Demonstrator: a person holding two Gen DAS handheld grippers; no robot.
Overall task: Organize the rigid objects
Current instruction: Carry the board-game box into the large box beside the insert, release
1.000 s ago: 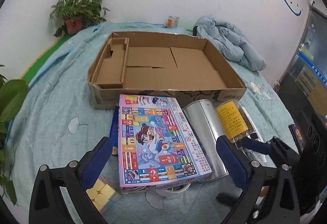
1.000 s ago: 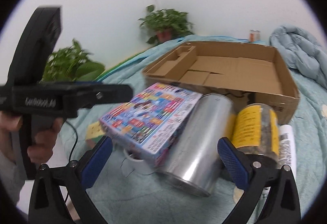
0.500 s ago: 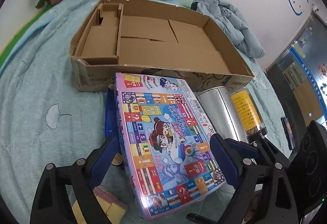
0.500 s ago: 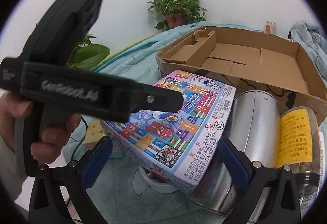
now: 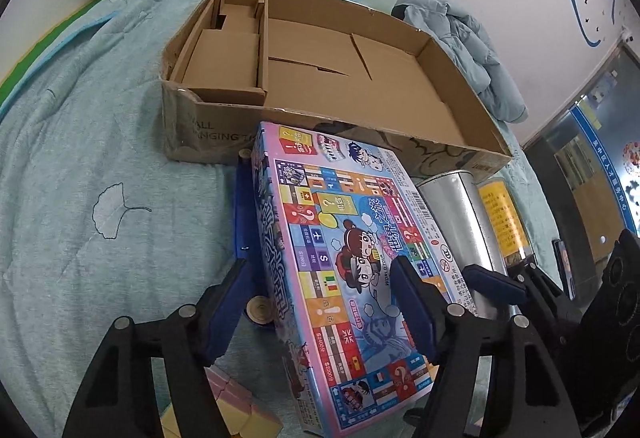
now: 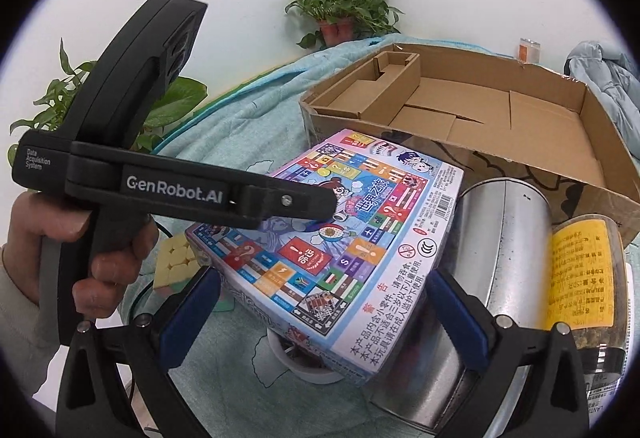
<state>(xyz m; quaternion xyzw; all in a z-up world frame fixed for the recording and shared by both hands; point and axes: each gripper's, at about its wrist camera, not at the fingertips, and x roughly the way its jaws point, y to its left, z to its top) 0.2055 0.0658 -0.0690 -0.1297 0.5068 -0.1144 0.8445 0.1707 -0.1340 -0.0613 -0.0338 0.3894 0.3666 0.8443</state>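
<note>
Board-game box lying tilted atop white bowl and steel canister, in front of empty cardboard tray on bed. Left hand-held gripper now lower, nearer; jaws just narrowing astride box's left edge, contact unclear. Right hand-held gripper open, empty. Pick-up likely imminent.

Your left gripper tips steeply down over the board game box, its landmark. Its blue fingers have just been closing: one sits off the box's left edge, the other lies over the printed lid, and you cannot tell whether either pad presses yet. Your left hand wraps the black handle, well left of the box. Your right gripper slants down at the box's near corner, jaws spread wide with that corner between them, pads apart from it
</note>
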